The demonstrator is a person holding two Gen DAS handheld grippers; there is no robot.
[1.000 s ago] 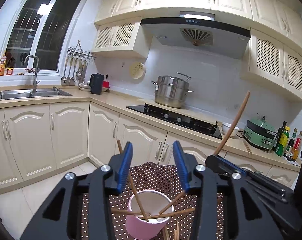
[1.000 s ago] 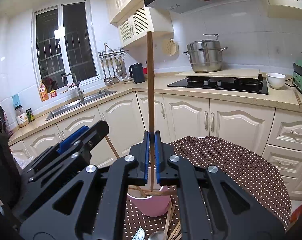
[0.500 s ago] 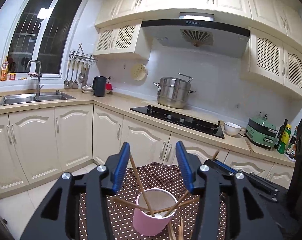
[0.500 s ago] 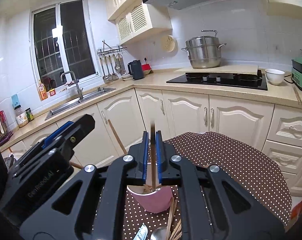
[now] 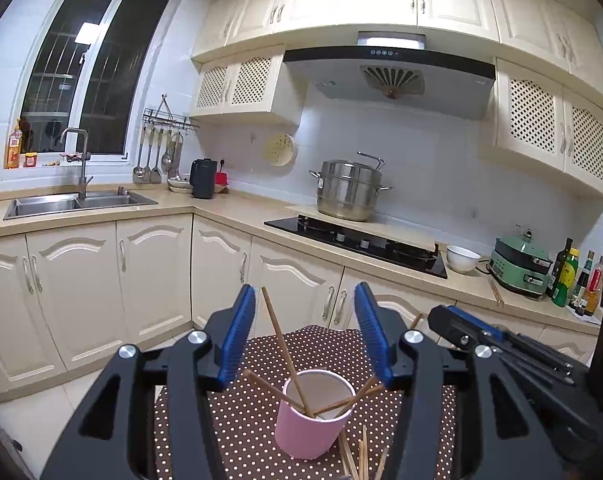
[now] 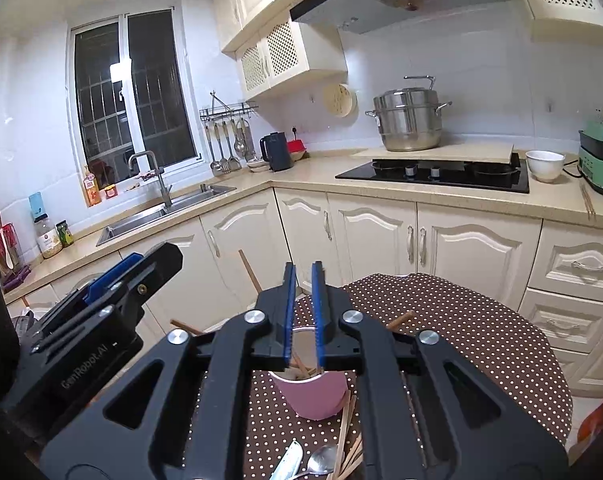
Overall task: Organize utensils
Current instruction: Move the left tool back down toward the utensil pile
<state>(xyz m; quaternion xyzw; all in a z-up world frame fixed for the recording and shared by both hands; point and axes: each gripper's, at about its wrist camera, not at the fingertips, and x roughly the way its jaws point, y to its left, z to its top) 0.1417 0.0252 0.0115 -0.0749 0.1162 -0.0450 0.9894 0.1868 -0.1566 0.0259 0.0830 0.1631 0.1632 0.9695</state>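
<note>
A pink cup stands on a brown polka-dot table and holds several wooden chopsticks leaning outward. My left gripper is open and empty, hovering just above and behind the cup. My right gripper hangs over the cup with its jaws slightly apart and nothing between them. More chopsticks and a metal spoon lie on the table in front of the cup. The right gripper also shows in the left wrist view.
The round table's edge drops off to the right. Cream kitchen cabinets run behind, with a sink, a black hob, a steel pot and a white bowl on the counter.
My right gripper lowered the upright chopstick into the pink cup and let it go; its jaws have parted slightly. My left gripper drew back a little, staying open.
</note>
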